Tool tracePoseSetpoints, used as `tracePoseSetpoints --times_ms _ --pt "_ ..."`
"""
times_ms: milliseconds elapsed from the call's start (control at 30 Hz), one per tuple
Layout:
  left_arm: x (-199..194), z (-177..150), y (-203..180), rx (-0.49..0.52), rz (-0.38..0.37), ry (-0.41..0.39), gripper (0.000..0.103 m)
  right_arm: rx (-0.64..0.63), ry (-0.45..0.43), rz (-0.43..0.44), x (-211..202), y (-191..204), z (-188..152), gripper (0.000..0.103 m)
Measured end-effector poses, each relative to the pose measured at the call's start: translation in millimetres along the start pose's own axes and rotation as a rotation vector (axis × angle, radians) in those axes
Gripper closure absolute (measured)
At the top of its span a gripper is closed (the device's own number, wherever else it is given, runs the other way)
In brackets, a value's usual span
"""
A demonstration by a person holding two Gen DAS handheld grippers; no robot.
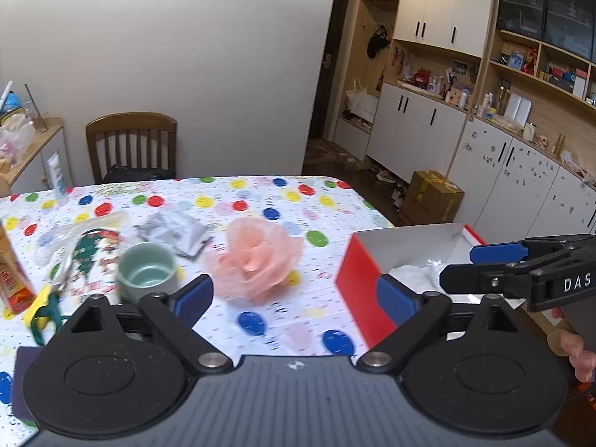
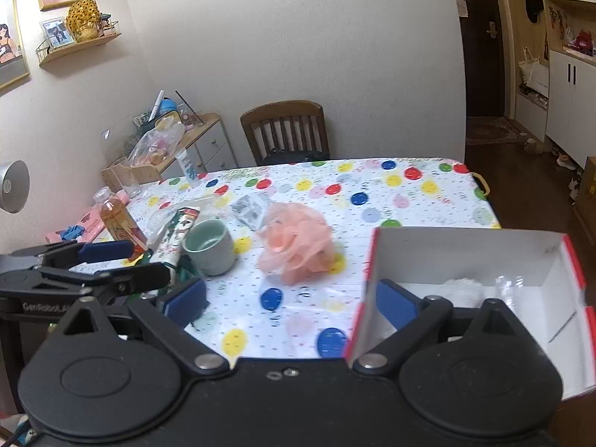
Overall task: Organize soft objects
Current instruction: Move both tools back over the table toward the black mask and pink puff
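While some white fluffy stuff (image 2: 462, 287) already sits in the red-and-white box (image 2: 465, 253), the pink mesh bath pouf (image 2: 298, 242) lies on the tablecloth w/ left gripper (image 1: 298, 294) & right gripper (image 2: 294, 301) both spread wide, empty, so approx. halfway.

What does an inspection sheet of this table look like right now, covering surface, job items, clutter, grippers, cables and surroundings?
Surface: table under a balloon-print cloth.
Job's things: pink mesh pouf lying on the cloth; red and white box beside it, open, something white and fluffy inside.
Clutter: green cup, silver packet, amber bottle, printed wrapper.
Grippers: left gripper and right gripper both open, nothing between the jaws.
Cables: nothing seen.
Surroundings: wooden chair, wall cabinets, cardboard box on the floor.
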State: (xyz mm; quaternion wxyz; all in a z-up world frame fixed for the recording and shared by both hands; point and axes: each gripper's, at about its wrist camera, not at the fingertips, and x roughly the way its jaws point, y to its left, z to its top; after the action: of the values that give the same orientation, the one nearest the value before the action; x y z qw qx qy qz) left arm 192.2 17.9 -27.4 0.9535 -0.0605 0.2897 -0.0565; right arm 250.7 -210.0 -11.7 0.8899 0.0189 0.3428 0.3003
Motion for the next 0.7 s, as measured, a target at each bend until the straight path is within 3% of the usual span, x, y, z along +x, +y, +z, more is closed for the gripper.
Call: tracePoseSetpoints --times_ms 333,567,700 --pt "-18.6 -33.5 68.7 0.001 0.017 -0.038 0.0 0.024 0.015 -0.056 42.6 38.8 5.4 0.0" --pt "-18.0 -64.6 100.3 0.041 0.024 -0.001 0.0 0.012 0.04 -0.121 79.1 54.9 6.5 0.0" --pt "-12.6 -79.7 114.2 0.01 0.012 0.026 0.0 0.043 0.036 -0.139 98.6 56.3 12.6 0.0"
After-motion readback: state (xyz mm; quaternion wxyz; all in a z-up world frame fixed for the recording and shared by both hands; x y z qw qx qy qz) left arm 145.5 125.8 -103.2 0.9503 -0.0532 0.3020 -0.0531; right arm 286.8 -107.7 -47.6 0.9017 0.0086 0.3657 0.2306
